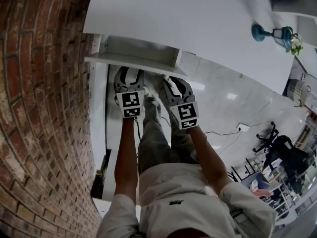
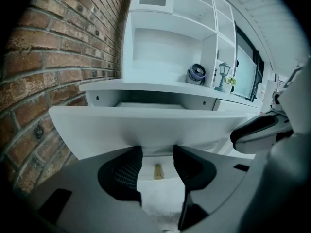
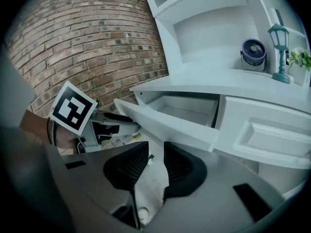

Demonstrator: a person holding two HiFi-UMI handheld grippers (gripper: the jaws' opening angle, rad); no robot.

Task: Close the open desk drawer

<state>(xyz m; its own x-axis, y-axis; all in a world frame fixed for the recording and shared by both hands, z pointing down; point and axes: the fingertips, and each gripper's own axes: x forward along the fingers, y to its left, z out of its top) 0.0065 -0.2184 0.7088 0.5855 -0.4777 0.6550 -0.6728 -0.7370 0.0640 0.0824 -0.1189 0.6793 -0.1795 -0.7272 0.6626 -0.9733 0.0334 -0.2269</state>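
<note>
Starting at the left gripper (image 2: 158, 152), its jaws stand apart with a modest gap and nothing between them. Their tips sit right at the lower edge of the open drawer (image 2: 146, 127), whose white front panel fills the view straight ahead. Whether the tips actually touch the panel I cannot tell. Through the gap a small brass-coloured object (image 2: 158, 171) shows lower down, too small to identify.

The right gripper (image 3: 156, 149) is likewise parted, by a narrower slot, and holds nothing. It sits below and off the drawer's right-hand corner, with the panel up and to the right of its jaws.

The drawer is pulled out from the left end of the white desk (image 1: 198, 24), close to the brick wall (image 1: 44, 108), and its empty box is visible behind the front. The panel's long axis runs crosswise to both pairs of jaws, and the way home lies straight away from the person, under the desktop.

I judge the left gripper better placed to push, being near the panel's middle. A push at the right corner could skew the drawer.
</note>
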